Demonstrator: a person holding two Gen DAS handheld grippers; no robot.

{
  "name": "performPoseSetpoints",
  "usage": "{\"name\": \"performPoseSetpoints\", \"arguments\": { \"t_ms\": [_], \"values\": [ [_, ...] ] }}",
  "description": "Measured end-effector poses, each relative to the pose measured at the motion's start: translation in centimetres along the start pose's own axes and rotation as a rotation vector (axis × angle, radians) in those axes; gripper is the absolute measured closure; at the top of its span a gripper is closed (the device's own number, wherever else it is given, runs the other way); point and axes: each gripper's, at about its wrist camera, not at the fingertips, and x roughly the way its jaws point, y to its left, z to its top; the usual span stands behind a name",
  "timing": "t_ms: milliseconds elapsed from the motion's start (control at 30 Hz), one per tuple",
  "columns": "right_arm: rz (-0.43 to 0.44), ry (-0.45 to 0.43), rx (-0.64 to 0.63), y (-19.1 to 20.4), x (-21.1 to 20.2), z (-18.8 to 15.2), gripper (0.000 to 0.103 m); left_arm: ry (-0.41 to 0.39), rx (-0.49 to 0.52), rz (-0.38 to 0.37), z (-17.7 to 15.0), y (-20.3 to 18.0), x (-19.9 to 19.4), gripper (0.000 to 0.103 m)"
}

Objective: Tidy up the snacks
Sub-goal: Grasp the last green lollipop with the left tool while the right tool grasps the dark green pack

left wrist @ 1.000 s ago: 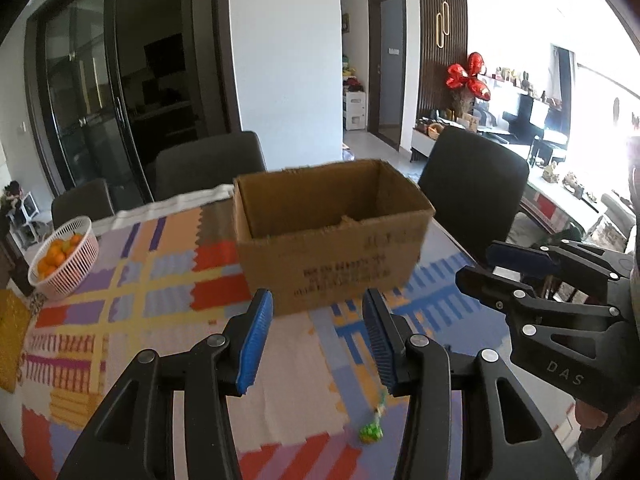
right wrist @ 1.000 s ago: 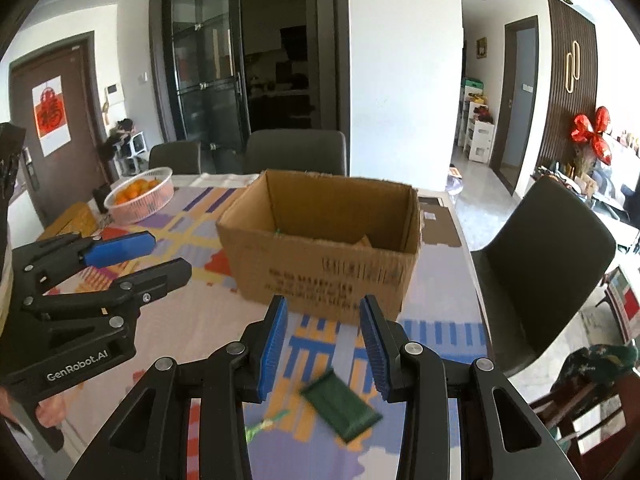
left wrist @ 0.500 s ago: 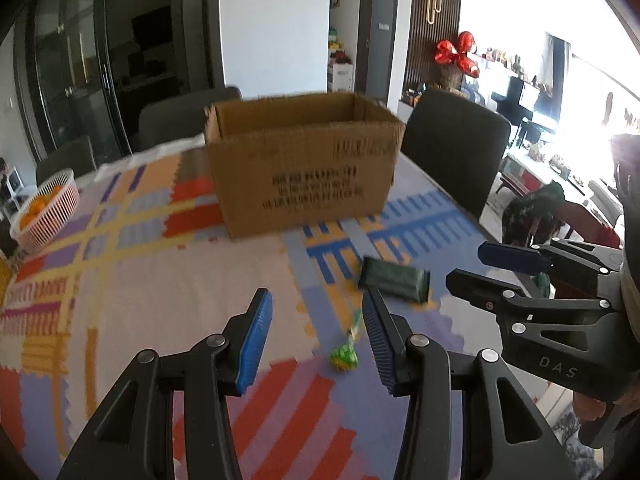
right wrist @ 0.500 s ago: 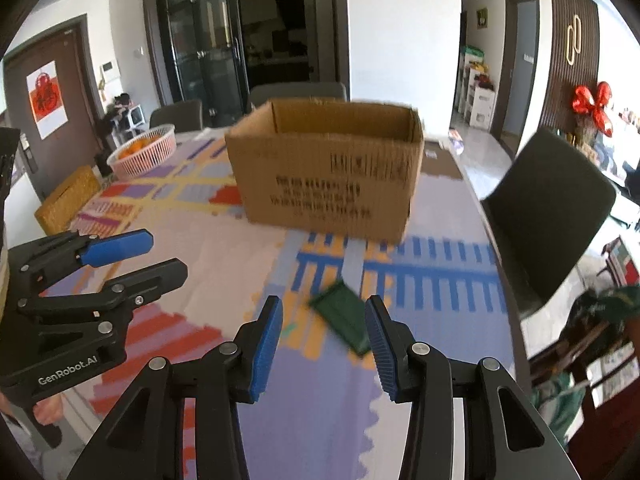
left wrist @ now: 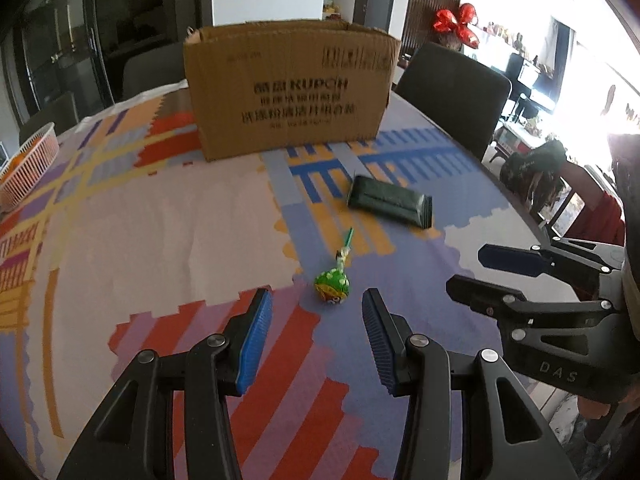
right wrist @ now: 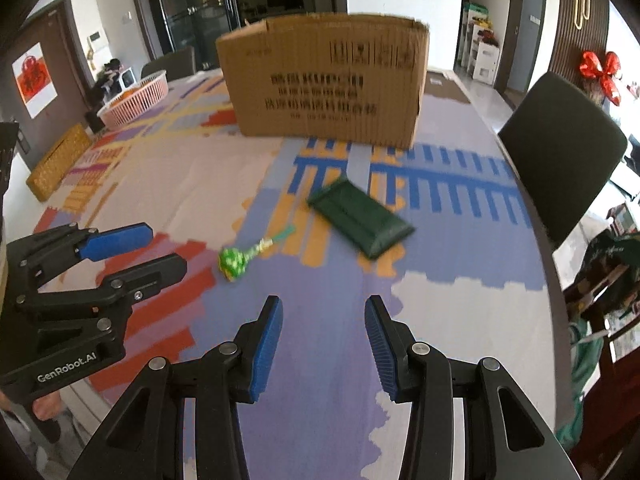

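1. the left gripper (left wrist: 316,320) hung over the cloth (left wrist: 160,220) with its jaws apart and nothing between them.
2. the lollipop (left wrist: 332,282) lay on the cloth just past its fingertips at 12 o'clock, stick pointing away.
3. the right gripper (right wrist: 324,332) also stood with jaws apart and empty (the lollipop sat at its 10 o'clock).
4. the green pack (right wrist: 360,220) lay flat at 12 o'clock of the right gripper, apart from the lollipop.
5. the box (left wrist: 288,88) stood beyond both, at 12 o'clock.
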Motion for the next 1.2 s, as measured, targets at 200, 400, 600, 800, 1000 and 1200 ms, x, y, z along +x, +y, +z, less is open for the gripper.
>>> {"name": "performPoseSetpoints", "arguments": {
  "t_ms": [200, 400, 600, 800, 1000, 1200],
  "values": [
    [0.001, 0.046, 0.020, -0.3, 1.3, -0.9, 0.059, 0.025, 0.006, -0.029, -0.2, -0.1, 2.1, 0.057],
    [-0.006, 0.058, 0.030, -0.7, 2.2, -0.7, 0.059, 0.051, 0.007, -0.042, 0.4, -0.4, 4.3, 0.064],
    [-0.008, 0.058, 0.011, -1.2, 2.9, 0.3, 0.059, 0.079, 0.004, -0.047, 0.8, -0.7, 5.8, 0.072],
    [-0.006, 0.054, -0.016, -1.8, 3.6, 1.7, 0.059, 0.087, -0.018, -0.040, 1.0, -0.8, 6.2, 0.077],
    [0.012, 0.061, -0.077, -2.2, 4.8, 3.2, 0.051, 0.083, -0.028, -0.033, 1.7, -1.2, 6.3, 0.077],
    [-0.007, 0.075, -0.160, -2.3, 6.3, 4.9, 0.049, 0.078, -0.058, -0.008, 2.7, -1.0, 6.5, 0.077]
  ]
}}
